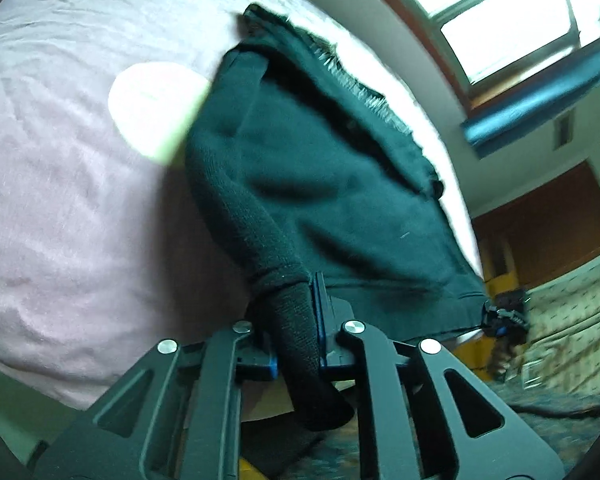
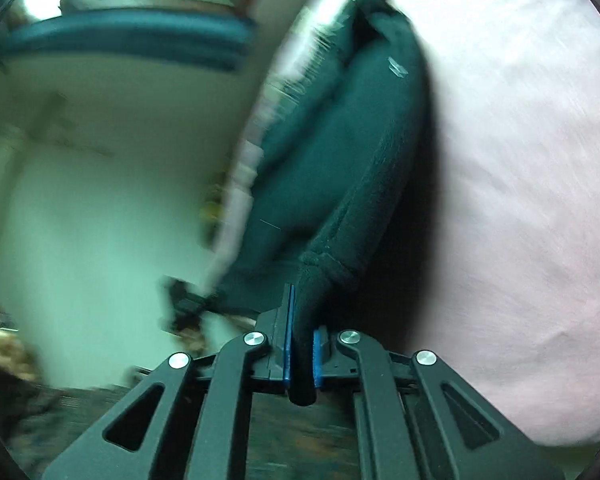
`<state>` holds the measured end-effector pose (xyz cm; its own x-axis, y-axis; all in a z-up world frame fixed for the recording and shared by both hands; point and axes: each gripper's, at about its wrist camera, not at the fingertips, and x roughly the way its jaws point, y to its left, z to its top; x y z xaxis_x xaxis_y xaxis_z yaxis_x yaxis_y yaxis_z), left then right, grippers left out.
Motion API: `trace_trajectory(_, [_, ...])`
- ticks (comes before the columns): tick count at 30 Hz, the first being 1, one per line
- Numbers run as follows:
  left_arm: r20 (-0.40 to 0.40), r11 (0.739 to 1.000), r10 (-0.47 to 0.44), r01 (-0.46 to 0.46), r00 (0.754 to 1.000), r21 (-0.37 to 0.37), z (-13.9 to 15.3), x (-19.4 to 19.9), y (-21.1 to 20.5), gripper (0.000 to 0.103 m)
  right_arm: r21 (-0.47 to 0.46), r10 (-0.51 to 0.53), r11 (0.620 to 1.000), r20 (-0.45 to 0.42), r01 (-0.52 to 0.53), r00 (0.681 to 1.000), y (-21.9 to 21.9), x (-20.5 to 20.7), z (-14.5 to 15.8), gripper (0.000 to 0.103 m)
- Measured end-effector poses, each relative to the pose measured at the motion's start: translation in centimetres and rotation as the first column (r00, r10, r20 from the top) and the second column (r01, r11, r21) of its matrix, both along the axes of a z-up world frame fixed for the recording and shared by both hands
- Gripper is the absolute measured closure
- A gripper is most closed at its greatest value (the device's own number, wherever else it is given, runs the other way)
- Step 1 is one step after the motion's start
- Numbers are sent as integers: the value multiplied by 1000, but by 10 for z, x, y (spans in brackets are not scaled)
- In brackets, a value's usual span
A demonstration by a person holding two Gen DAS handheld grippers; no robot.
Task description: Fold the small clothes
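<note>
Because we want to fold it, we hold the dark knit top (image 1: 320, 184) by a cuff on each side. Our left gripper (image 1: 300, 320) pinches one cuff tight, and our right gripper (image 2: 300, 344) pinches the other. Ahead of both jaws the top lies on the pink bedsheet (image 1: 68, 200). Only the left view shows the fuzzy edge (image 1: 364, 96) clearly.

Home bedroom, pink bedsheet (image 1: 60, 200), window (image 1: 500, 20)
</note>
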<state>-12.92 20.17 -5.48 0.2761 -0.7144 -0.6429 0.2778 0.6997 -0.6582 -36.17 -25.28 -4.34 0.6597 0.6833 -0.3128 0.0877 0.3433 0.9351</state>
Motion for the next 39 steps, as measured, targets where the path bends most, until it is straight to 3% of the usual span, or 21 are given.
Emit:
trace_trajectory(2, [3,998,14,-14,1000,-63,15,7,1,92,58,-42,998,86,37,995,-8,-1,18,96])
trace_trajectory(5, [13,989,26,-24,1000,-144,38,26,-3,92,62,-84,995,142,76,986,-19,12,37,96])
trace_trajectory(8, [48,987,22,-14,999,-158,58,61,-13,92,64,-96,994,158,87,983,-38,48,46,96])
trace_trajectory(11, [56,989,15,-6,998,-147,59,107,-26,92,107,-116,989,155,100,981,-56,90,39,96])
trace_trajectory(15, [9,992,7,-6,1000,-122,34,171,-46,92,145,-148,980,75,136,986,-85,153,14,96])
trace_trajectory(19, [-76,992,-23,13,997,-123,4,214,-57,91,133,-188,971,-78,198,979,-102,199,-26,96])
trace_trajectory(23, [-142,978,-54,24,988,-207,-7,225,-47,85,178,-199,958,-156,225,968,-106,214,-56,96])
trace_trajectory(27, [-82,981,-108,92,991,-172,9,213,-45,79,212,-180,955,-140,208,974,-108,215,-57,94])
trace_trajectory(31, [-25,981,-107,101,994,-163,31,207,-33,68,208,-170,959,-125,194,977,-112,221,-55,88])
trace_trajectory(34, [52,987,-25,32,998,-156,49,208,-12,47,232,-170,953,-118,194,978,-114,225,-59,82])
trace_trajectory(37, [107,983,55,-35,993,-178,62,212,14,41,245,-184,949,-84,199,979,-118,222,-54,65])
trace_trajectory(39, [113,987,73,-56,991,-148,61,214,20,40,233,-210,948,-62,219,976,-121,221,-47,50])
